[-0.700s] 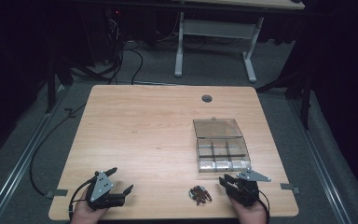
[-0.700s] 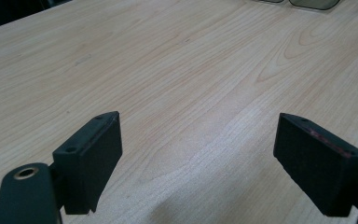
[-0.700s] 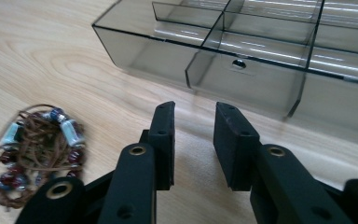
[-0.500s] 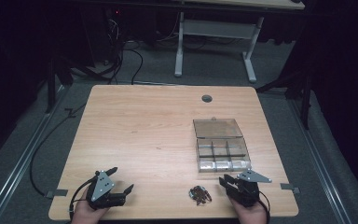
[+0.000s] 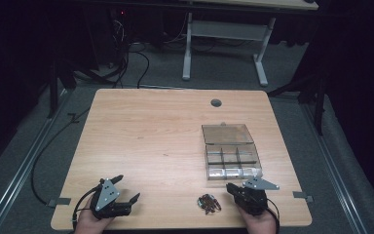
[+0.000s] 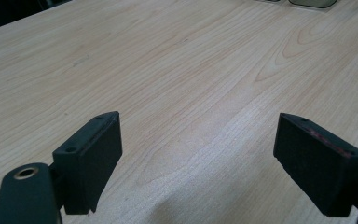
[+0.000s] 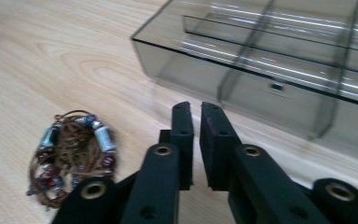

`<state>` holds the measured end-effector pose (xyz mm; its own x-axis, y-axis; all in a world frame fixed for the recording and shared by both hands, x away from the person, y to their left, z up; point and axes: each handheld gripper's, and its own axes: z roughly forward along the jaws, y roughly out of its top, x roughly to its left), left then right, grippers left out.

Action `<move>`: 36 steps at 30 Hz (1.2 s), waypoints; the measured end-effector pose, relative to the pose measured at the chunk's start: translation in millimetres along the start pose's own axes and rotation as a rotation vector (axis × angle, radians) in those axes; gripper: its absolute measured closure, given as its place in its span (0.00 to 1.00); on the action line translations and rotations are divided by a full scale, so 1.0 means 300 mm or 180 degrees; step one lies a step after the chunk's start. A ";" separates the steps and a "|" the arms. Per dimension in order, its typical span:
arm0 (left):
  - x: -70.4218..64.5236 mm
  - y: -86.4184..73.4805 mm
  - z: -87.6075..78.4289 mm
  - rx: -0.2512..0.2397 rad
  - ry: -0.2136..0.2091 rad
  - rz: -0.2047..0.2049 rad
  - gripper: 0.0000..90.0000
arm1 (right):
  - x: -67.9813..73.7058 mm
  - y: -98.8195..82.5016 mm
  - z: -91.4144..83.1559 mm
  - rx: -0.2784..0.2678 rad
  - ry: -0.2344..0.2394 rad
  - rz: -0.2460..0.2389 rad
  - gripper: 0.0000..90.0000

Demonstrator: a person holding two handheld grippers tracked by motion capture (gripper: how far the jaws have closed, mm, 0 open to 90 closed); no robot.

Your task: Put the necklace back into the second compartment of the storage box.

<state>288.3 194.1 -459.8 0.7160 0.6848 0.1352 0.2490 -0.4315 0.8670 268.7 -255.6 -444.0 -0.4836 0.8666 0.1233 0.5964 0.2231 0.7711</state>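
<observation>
Jaws of the right gripper (image 7: 195, 140) stand nearly pressed together, holding nothing; those of the left gripper (image 6: 198, 161) are spread wide over bare table (image 6: 177, 70). Beaded cord bracelet (image 7: 72, 154) lies at nine o'clock of the right jaws, clear compartment box (image 7: 270, 60) at one o'clock. Judged light, limp, snag-prone; best pinched across bunched cords.

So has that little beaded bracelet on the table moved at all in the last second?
No. The beaded bracelet lies in the same spot near the table's front edge, just forward-left of the clear compartment box, as before.
</observation>
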 end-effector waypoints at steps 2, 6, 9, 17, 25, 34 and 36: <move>0.001 0.000 -0.001 -0.0002 -0.0001 -0.0009 0.18 | 0.020 0.005 0.003 0.0040 0.0035 -0.0053 0.98; 0.000 0.000 0.000 0.0001 -0.0001 -0.0001 0.18 | 0.045 0.013 0.004 0.0031 0.0112 -0.0119 0.99; 0.001 0.000 -0.001 -0.0009 0.0002 -0.0008 0.18 | 0.070 0.019 0.005 0.0016 0.0181 -0.0168 0.99; 0.000 0.000 0.001 0.0005 0.0001 -0.0002 0.18 | 0.159 0.025 0.026 0.0086 0.0420 -0.0334 1.00; 0.001 0.000 -0.001 -0.0005 -0.0006 -0.0009 0.18 | 0.187 -0.009 0.066 0.0339 0.0453 -0.0397 1.00; 0.002 0.000 -0.001 -0.0001 -0.0011 -0.0010 0.18 | 0.144 -0.024 0.047 0.0348 0.0313 -0.0291 1.00; 0.002 0.000 -0.001 -0.0001 -0.0011 -0.0011 0.18 | 0.127 -0.027 0.040 0.0341 0.0273 -0.0235 1.00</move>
<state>288.6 194.7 -459.7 0.7174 0.6843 0.1304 0.2515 -0.4290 0.8676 253.1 -219.0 -453.1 -0.5789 0.8058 0.1252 0.6200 0.3352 0.7094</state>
